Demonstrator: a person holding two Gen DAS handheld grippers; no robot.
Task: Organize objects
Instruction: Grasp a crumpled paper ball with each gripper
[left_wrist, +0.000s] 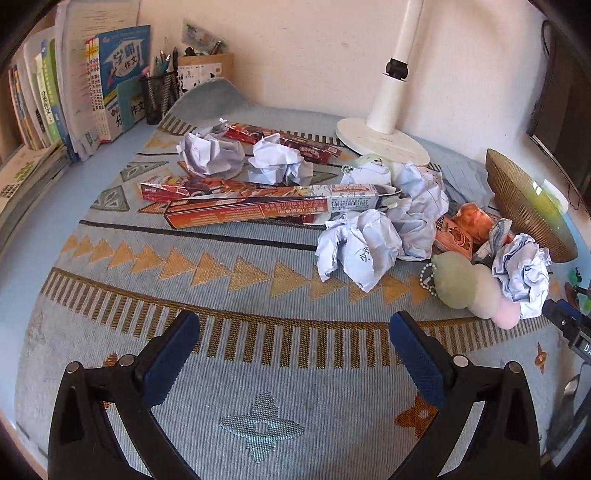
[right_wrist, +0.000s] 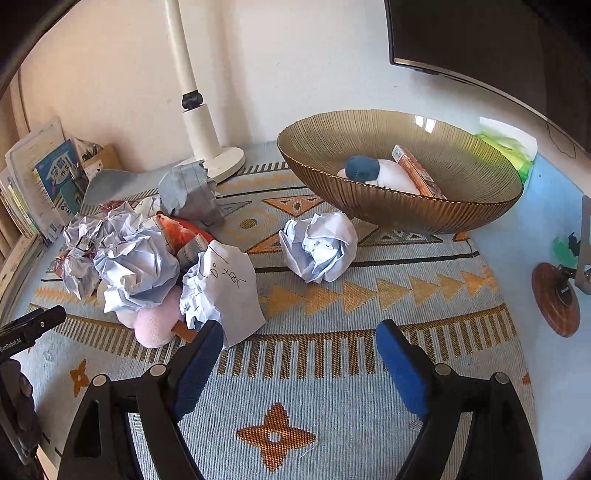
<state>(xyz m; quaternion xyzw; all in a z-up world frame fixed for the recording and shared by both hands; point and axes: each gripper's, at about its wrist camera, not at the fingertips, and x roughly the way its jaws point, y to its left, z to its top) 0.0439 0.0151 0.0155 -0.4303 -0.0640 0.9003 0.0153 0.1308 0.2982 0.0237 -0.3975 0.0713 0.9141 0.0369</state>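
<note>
Paper ball (right_wrist: 319, 251) beyond hand-held gripper (right_wrist: 300, 341)

We hold our left gripper (left_wrist: 294, 334) tilted downward, its blue-padded fingers (left_wrist: 173, 354) spread wide with nothing between them. Our right gripper (right_wrist: 301, 345) is angled down in the same way, jaws apart and empty. In each wrist view the other gripper's dark body shows at the near edge, so the two sit side by side.

Ribbed amber glass bowl (right_wrist: 402, 192) at 1 o'clock, holding white-and-blue plush (right_wrist: 373, 171) plus orange carton (right_wrist: 415, 170); crumpled white paper ball (right_wrist: 319, 247) just before it (pile of crumpled papers (right_wrist: 147, 266) at 10).
</note>
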